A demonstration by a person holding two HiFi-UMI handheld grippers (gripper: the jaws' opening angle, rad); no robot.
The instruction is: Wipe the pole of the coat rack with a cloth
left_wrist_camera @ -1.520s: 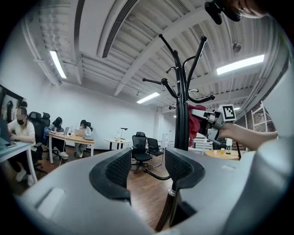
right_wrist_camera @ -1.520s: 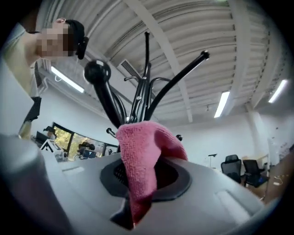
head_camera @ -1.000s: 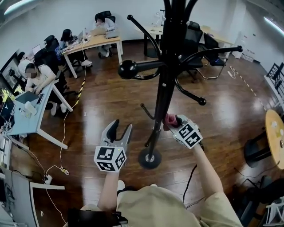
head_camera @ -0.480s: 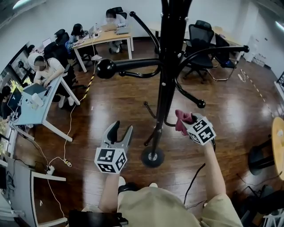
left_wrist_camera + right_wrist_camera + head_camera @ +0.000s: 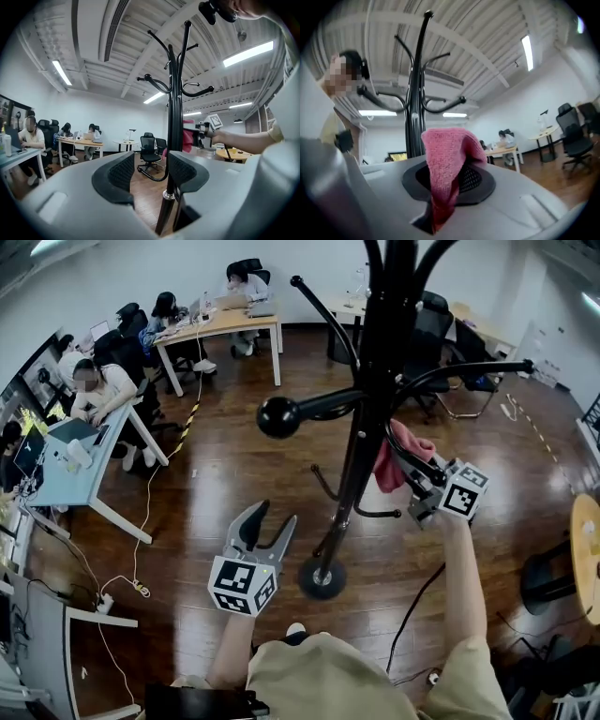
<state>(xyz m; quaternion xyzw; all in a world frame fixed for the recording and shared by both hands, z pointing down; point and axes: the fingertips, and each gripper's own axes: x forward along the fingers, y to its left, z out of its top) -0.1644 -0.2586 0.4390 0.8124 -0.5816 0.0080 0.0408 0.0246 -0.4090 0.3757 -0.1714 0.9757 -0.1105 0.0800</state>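
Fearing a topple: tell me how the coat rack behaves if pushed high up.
The coat rack is tall on a small round base, so a high push probably rocks or tips it. Its pole looks stiff, unlikely to bend. The left tool is open, off it, so nothing steadies it.

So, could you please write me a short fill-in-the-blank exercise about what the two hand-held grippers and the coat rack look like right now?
1. The pink cloth is clamped in the hand-held gripper held in the person's ____ hand.
2. The left hand-held gripper has its jaws ____ and holds nothing.
3. The coat rack's pole is ____ in colour.

Missing words: right; open; black.
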